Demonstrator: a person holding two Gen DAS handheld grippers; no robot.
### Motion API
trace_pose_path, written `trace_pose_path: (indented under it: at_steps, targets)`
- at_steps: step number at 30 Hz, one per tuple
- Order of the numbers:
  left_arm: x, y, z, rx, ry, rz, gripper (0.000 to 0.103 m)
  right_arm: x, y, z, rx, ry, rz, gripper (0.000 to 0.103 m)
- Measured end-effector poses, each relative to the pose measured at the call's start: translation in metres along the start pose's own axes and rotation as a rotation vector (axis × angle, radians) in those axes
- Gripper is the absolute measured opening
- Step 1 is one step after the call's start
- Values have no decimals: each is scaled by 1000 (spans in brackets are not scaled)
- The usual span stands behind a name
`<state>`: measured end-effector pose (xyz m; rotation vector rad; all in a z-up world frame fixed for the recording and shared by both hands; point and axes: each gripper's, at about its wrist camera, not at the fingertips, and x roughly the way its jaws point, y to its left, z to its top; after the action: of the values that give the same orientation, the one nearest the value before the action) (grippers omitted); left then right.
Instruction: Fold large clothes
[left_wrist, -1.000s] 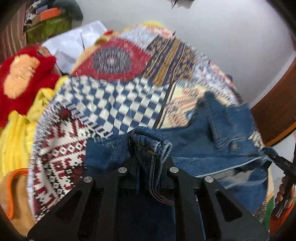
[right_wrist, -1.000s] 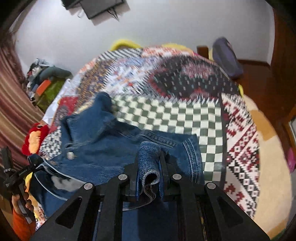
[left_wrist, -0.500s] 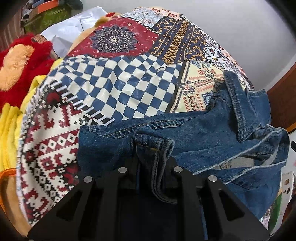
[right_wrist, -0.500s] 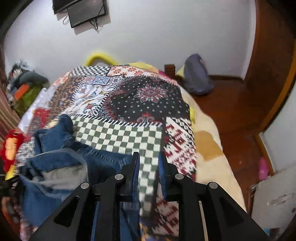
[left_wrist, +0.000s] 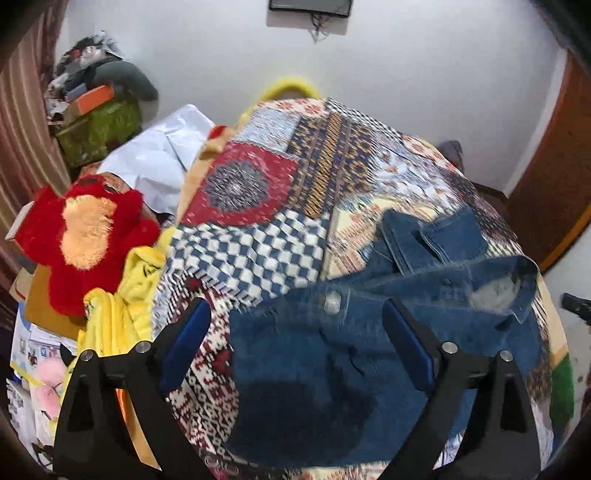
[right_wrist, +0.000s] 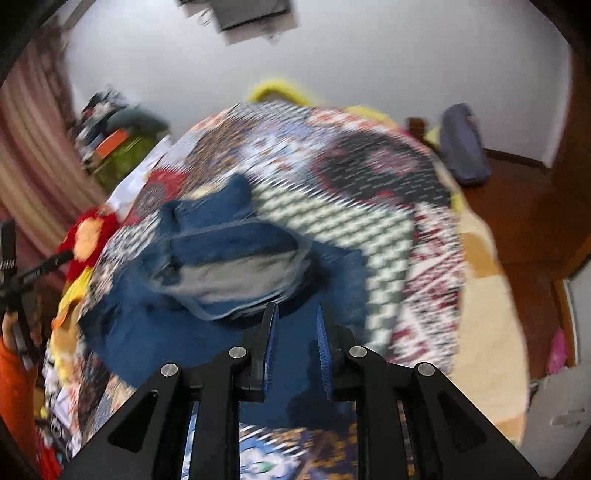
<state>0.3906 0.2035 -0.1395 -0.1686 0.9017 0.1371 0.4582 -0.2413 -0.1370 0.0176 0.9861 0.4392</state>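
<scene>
denim jacket (left_wrist: 332, 369) lay in a loose, folded heap on the patchwork bedspread (left_wrist: 258, 251), toward the near end of the bed, with its collar and a pale grey lining turned up on the side away from you. your left gripper (left_wrist: 295, 339) hung above it with the jaws spread wide; they had just been opening, and nothing sat between the blue pads, only the jacket lying loose below them. your right gripper (right_wrist: 293, 332) also hung over the jacket (right_wrist: 229, 266), its jaws drawn close with a narrow gap left, and no cloth was pinched in that gap. so you gripped nothing with either tool. the right view was smeared with motion blur, so finer detail of the folds could not be made out there. a red plush toy (left_wrist: 85, 236) and a yellow garment (left_wrist: 122, 306) sat beside the bed on your left, next to cardboard and white sheets. in the right view your other hand (right_wrist: 11, 325), with an orange sleeve (right_wrist: 14, 398) below it, showed at the left edge. a dark screen (left_wrist: 310, 5) hung on the white wall beyond the bed.
</scene>
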Motion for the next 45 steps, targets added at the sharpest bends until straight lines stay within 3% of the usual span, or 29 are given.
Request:
trace_pose_path:
  at_steps: [3,7,12,18,22,26,30,34,37,40,45]
  targets:
    - [8,-7,-15,44,66,-21,98,22,26,-10,-61,57,31,16]
    - [46,-24,-42,142,166,12,98,58,54,-23,-145,154,44,16]
    - [94,-34,-56,165,244,35,98,103,69,-26,-187,236,22,16]
    - [116,-16,-34,91,181,51,101,121,56,20,-86,143,22,16]
    - [109,12,-13,28,54,274,101,128,42,54,-22,57,1,16]
    - [123,43,-15,-29,120,292,101,143,36,76,14,11,-38,16]
    - [125,53,-28,22,145,335,101,140,44,77,-21,-19,-97,16]
    - [102,55,-31,36,128,288,101,113,56,72,-77,-84,-138,16]
    - [78,51,-22,-5,90,197,101,84,66,65,-122,-111,-115,16]
    - [56,41,-15,-53,62,82,101,72,80,55,-160,-62,-43,16]
    - [40,10,-13,-58,45,-37,101,75,125,18,-273,38,34,16]
